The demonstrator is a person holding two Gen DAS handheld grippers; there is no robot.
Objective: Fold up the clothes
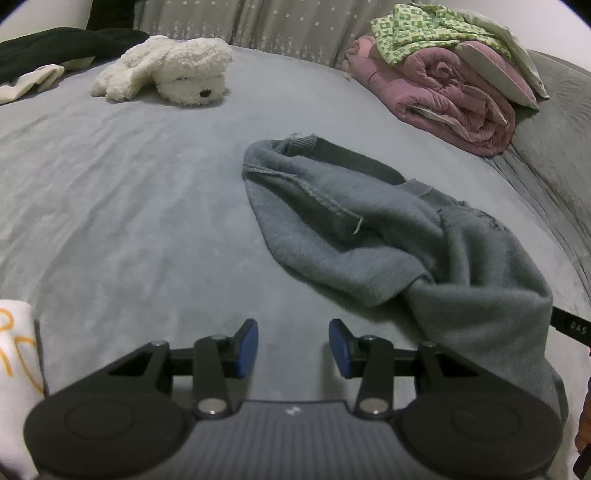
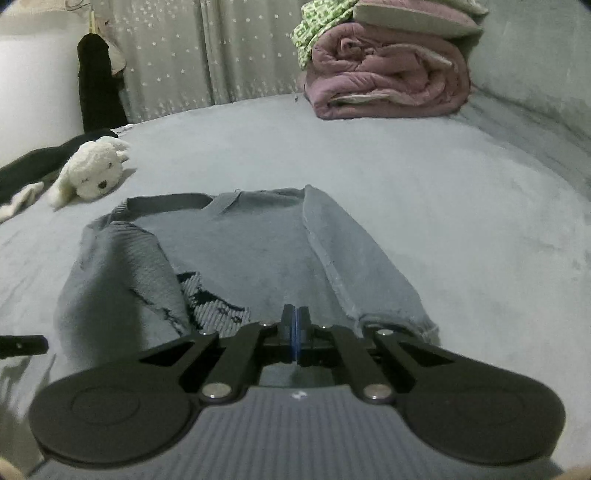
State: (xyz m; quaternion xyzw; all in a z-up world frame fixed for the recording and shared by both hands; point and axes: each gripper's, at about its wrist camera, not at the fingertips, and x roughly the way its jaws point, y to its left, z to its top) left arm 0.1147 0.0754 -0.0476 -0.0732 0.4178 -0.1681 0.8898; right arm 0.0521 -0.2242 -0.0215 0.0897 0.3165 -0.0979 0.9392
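Note:
A grey sweatshirt (image 1: 369,229) lies rumpled on the bed, twisted and raised at its near right end. My left gripper (image 1: 293,343) hovers open over bare sheet, left of the sweatshirt, with nothing between its blue pads (image 1: 246,347). In the right wrist view the sweatshirt (image 2: 240,258) stretches away from my right gripper (image 2: 294,325). That gripper's pads are pressed together at the garment's near edge. The cloth runs right up to its tips, but the pinch itself is hidden. A patterned patch (image 2: 214,306) shows under a folded-over flap on the left.
A white plush dog (image 1: 173,70) lies far left on the grey bed sheet (image 1: 129,184). A rolled pink quilt (image 1: 454,92) with green patterned cloth (image 1: 424,29) is stacked at the back right. Dark clothing (image 1: 55,48) lies far left. White printed fabric (image 1: 14,369) sits beside my left gripper.

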